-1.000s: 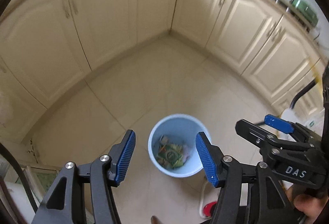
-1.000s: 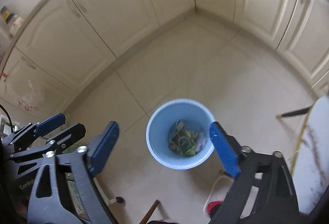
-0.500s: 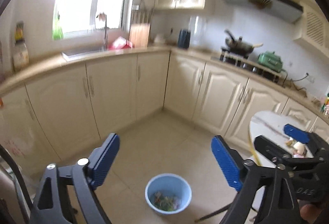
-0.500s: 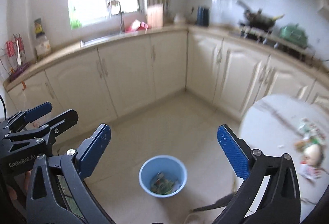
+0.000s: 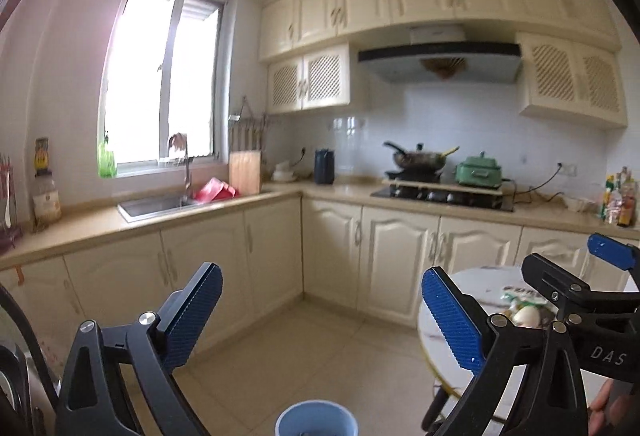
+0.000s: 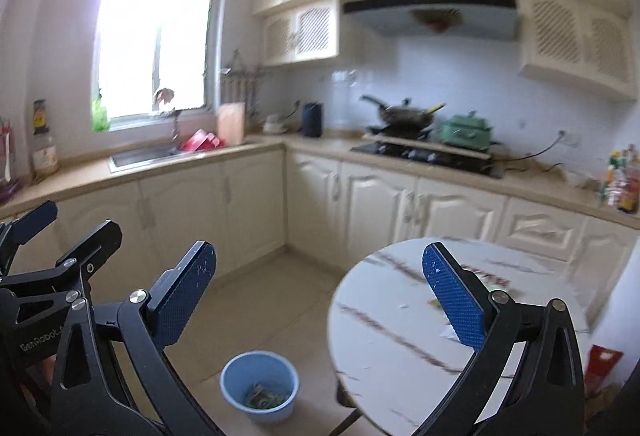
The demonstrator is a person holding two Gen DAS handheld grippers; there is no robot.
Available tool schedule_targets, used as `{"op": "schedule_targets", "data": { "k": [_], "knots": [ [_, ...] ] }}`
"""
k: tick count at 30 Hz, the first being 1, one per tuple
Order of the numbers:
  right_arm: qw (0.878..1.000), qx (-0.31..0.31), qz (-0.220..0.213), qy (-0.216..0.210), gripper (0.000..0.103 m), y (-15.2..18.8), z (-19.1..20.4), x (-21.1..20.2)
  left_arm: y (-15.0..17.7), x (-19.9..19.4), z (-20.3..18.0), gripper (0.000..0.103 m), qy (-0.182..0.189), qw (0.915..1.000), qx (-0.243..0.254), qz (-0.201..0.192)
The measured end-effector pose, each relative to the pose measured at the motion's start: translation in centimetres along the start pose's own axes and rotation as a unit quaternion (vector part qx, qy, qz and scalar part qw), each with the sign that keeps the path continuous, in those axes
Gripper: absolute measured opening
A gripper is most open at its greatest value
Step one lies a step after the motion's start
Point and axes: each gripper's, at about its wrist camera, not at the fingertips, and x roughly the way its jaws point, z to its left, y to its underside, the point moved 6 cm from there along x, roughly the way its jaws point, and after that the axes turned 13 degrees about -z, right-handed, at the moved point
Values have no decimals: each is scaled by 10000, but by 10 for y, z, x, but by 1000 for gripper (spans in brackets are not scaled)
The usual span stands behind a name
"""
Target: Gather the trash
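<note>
A light blue bin (image 6: 259,384) stands on the floor with wrappers (image 6: 264,398) in it; only its rim (image 5: 316,418) shows in the left wrist view. To its right stands a round white marble table (image 6: 380,320) with loose wrappers (image 6: 486,278) and scraps. In the left wrist view an off-white egg-like piece (image 5: 526,316) lies among them. My left gripper (image 5: 320,272) points across the kitchen, its jaws opening with nothing between them. My right gripper (image 6: 318,248) is open and empty, its right finger over the table.
Cream cabinets run along an L-shaped counter (image 5: 100,224) with a sink (image 5: 152,206), a hob with a wok (image 5: 420,158) and a green pot (image 5: 478,170). A red packet (image 6: 604,360) hangs beside the table. Tiled floor lies between the bin and the cabinets.
Both views swung up from looking down into the bin to looking level across the kitchen. Both grippers opened wider. The table with its trash came into view at the right.
</note>
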Motion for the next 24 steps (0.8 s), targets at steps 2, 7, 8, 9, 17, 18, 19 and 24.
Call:
{"op": "schedule_targets", "data": {
  "k": [2, 7, 8, 9, 17, 18, 19, 24],
  "knots": [
    [9997, 9, -133, 183, 103, -9, -15, -14, 7, -19, -1, 99, 76, 9999, 42, -98],
    [9980, 55, -390, 488, 103, -21, -41, -43, 13, -78, -12, 100, 232, 9990, 112, -367],
    [9976, 85, -430, 533, 103, -22, -47, -48, 11, -81, -12, 100, 260, 9989, 127, -381],
    [9972, 106, -469, 579, 103, -23, -54, -52, 14, -81, -13, 100, 281, 9986, 143, -413],
    [9947, 287, -611, 771, 103, -24, -85, -69, 14, -95, -34, 102, 382, 9971, 320, -580],
    [9945, 305, -612, 791, 103, -24, -88, -69, 13, -95, -36, 102, 397, 9969, 342, -582],
    [9943, 331, -613, 809, 103, -24, -91, -70, 13, -95, -40, 102, 408, 9967, 371, -597],
    [9933, 388, -611, 897, 103, -20, -108, -71, 8, -81, -55, 102, 498, 9960, 464, -574]
  ]
}}
